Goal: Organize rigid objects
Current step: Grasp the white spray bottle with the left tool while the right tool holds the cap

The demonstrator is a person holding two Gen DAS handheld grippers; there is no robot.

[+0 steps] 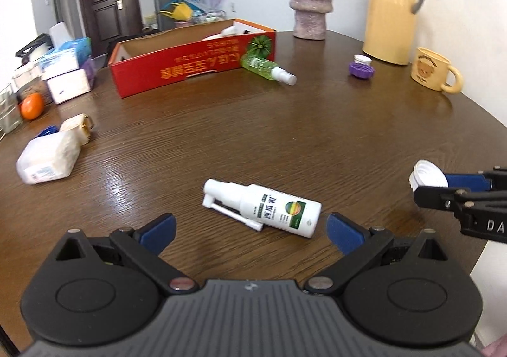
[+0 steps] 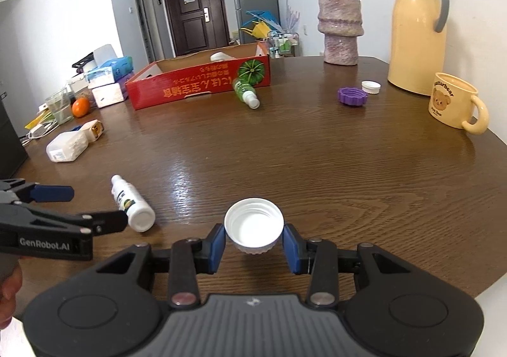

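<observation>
Wooden table [image 2: 317, 167]: right tongs [image 2: 253, 244] clamp ribbed white cap [image 2: 253, 225], left tongs [image 1: 252, 227] apart

a flower vase [image 2: 340, 29], yellow thermos [image 2: 418, 37] and bear mug [image 2: 451, 100] stand on the wooden table [image 2: 317, 151]

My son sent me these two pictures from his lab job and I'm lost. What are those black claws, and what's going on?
They are two hand-held grippers, each carrying a camera that looks out along its fingers; one picture comes from each. The left gripper is open, around a white spray bottle lying on the wooden table. The right gripper pinches a white cap. Farther back are a red box, a green bottle, a purple lid and a mug.
</observation>
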